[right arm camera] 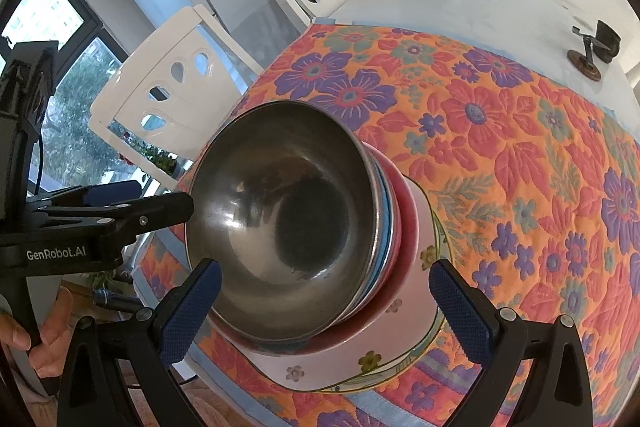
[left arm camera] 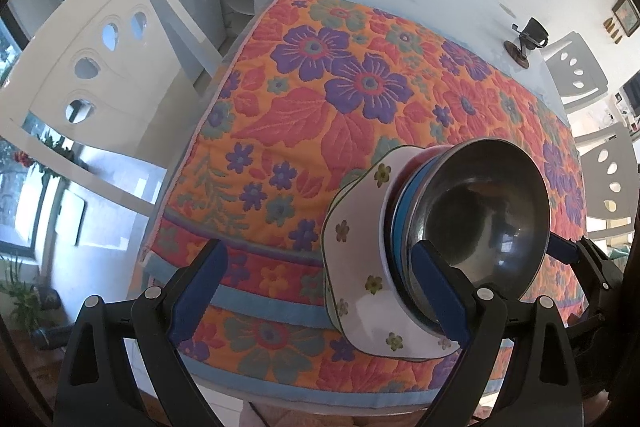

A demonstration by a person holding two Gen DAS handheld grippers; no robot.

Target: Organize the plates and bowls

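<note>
Carefully now: both left tongs (left arm camera: 320, 291) and right tongs (right arm camera: 326, 307) wide open, gripping nothing; could topple nested bowl stack (right arm camera: 304, 227) between if nudged.

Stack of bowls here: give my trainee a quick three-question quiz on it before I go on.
1. True or false: the steel bowl sits at the top of the stack.
2. What lies at the bottom of the stack? A) a red bowl B) a white floral plate C) a glass vase
3. Fill in: both the left gripper and the right gripper are ____.

Key: 1 true; 2 B; 3 open.
</note>
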